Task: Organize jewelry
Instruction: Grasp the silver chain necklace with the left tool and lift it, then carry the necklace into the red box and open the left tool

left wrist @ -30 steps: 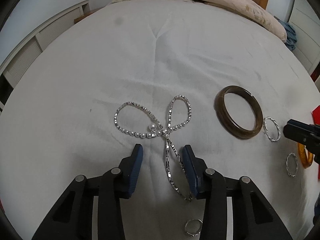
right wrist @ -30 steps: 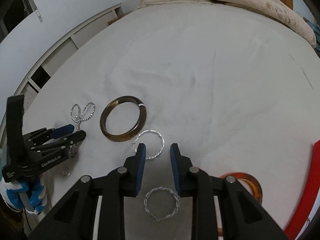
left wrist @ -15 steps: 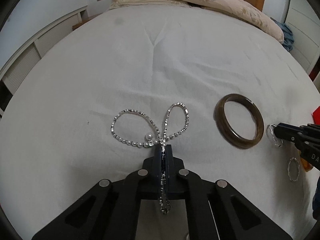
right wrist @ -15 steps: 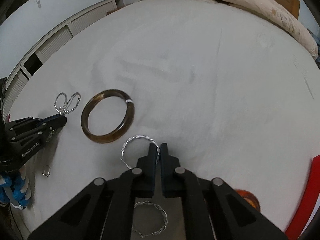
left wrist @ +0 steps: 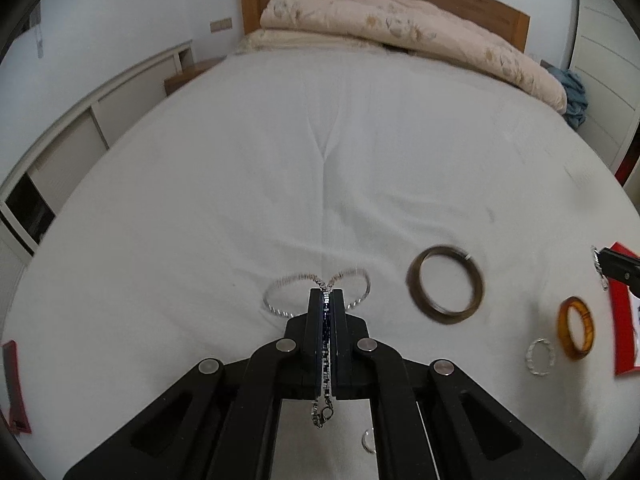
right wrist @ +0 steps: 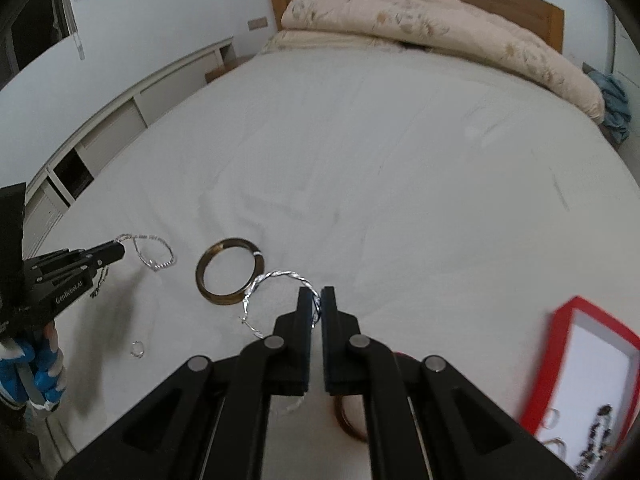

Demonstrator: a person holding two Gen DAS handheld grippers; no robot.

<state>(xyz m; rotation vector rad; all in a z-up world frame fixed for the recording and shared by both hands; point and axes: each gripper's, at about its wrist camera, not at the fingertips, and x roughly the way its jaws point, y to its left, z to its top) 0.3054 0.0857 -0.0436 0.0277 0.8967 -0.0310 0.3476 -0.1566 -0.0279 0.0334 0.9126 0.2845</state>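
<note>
My left gripper (left wrist: 328, 293) is shut on a silver chain necklace (left wrist: 280, 309). The necklace's two loops hang beyond the tips above the white bed sheet (left wrist: 320, 140), and its clasp dangles behind the pads. My right gripper (right wrist: 317, 291) is shut on a twisted silver bangle (right wrist: 280, 275), which is lifted off the sheet. In the right wrist view, the left gripper (right wrist: 118, 250) holds the necklace (right wrist: 154, 257) at the left. A red jewelry box (right wrist: 592, 380) with a white lining sits at the lower right with several pieces in it.
On the sheet lie a dark brown bangle (left wrist: 445, 284), an amber bangle (left wrist: 576, 328), a second twisted silver bangle (left wrist: 540, 356) and a small ring (right wrist: 138, 348). A folded duvet (left wrist: 400, 20) lies at the headboard. White cabinets run along the left side.
Both grippers went from open to shut, the left on the necklace and the right on the twisted bangle. Both then rose, lifting the pieces off the sheet.
</note>
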